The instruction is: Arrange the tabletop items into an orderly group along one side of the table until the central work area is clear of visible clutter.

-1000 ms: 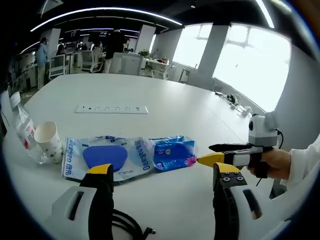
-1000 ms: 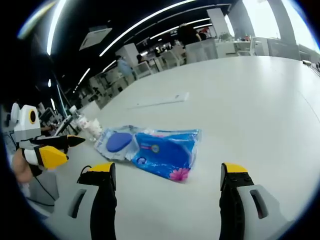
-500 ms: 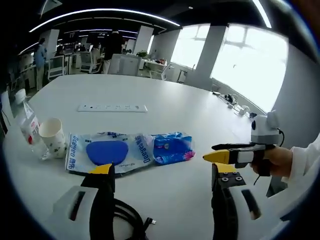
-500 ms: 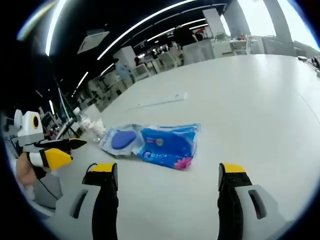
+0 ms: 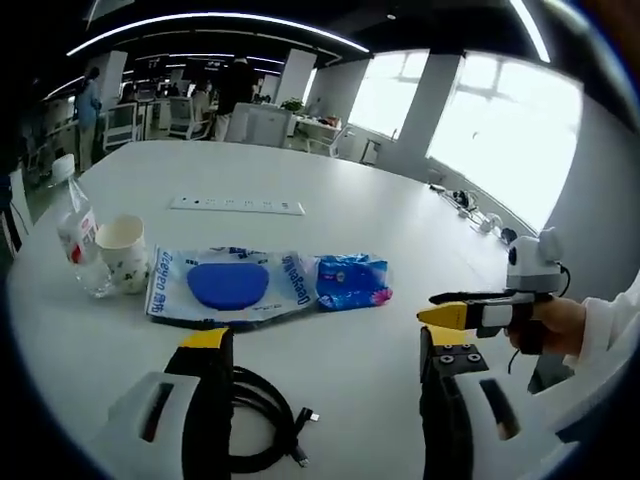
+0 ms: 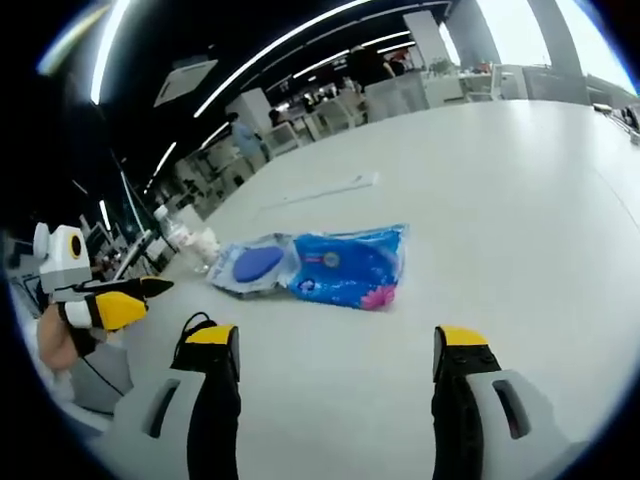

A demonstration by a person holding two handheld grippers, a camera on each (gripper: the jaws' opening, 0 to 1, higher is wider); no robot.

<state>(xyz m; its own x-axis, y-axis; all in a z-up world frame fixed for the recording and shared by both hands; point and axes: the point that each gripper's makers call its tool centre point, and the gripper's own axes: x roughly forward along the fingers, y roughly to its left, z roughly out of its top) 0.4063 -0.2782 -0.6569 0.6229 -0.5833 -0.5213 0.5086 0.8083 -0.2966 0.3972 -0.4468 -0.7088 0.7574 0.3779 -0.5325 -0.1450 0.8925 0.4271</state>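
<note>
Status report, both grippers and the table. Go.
Left gripper open, empty; right gripper open, empty. Wipes pack and blue pouch mid-table, untouched; cup and bottle beside them. Black cable coiled under left gripper.

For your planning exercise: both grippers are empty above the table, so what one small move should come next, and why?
Probably ease the open left gripper forward onto the white wipes pack with a blue oval lid. It lies flat mid-table, just ahead of that gripper, with the blue tissue packet beside it. The paper cup and clear bottle already stand grouped at the edge.
</note>
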